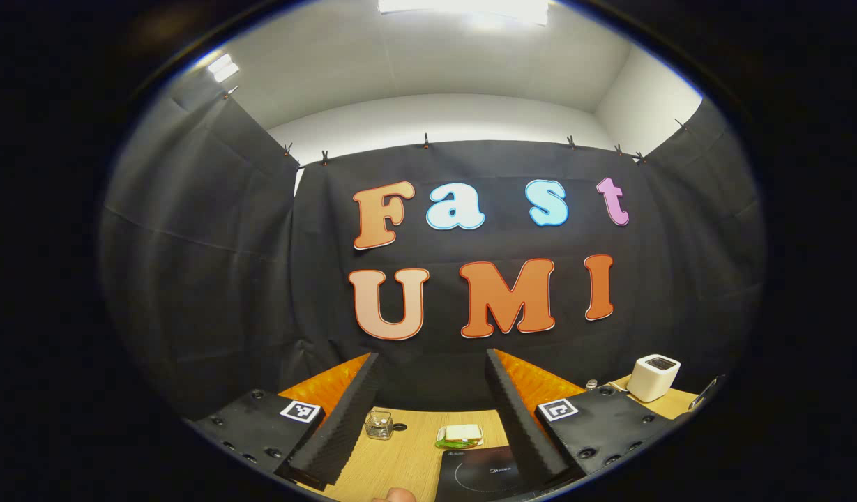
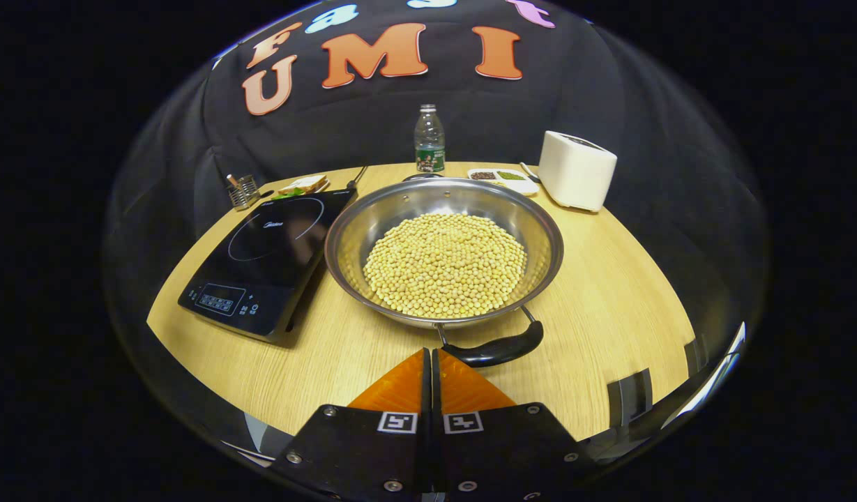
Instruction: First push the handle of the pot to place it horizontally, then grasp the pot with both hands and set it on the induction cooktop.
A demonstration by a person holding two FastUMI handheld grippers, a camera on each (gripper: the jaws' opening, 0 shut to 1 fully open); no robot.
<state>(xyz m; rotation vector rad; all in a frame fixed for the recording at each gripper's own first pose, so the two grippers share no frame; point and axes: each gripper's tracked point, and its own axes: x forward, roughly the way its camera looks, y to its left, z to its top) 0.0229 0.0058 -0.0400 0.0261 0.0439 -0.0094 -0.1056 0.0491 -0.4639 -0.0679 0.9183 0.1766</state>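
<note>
Right gripper [image 2: 431, 359] was closed, fingers pressed together with nothing between them, tips just beside the black handle [image 2: 496, 348] at the pot's near rim, over the table [image 2: 609, 307] near its front edge. The steel pot [image 2: 443, 252], full of yellow beans [image 2: 445, 263], sat mid-table, touching or just beside the induction cooktop [image 2: 264, 261] toward the left edge. White box appliance [image 2: 576, 169] stood at the back right; bottle [image 2: 429, 139] at the back edge, small tray [image 2: 503, 177] beside it. Left gripper [image 1: 434, 362] was held wide open, empty, raised and aimed at the booth wall; cooktop corner [image 1: 477, 474] showed below it.
</note>
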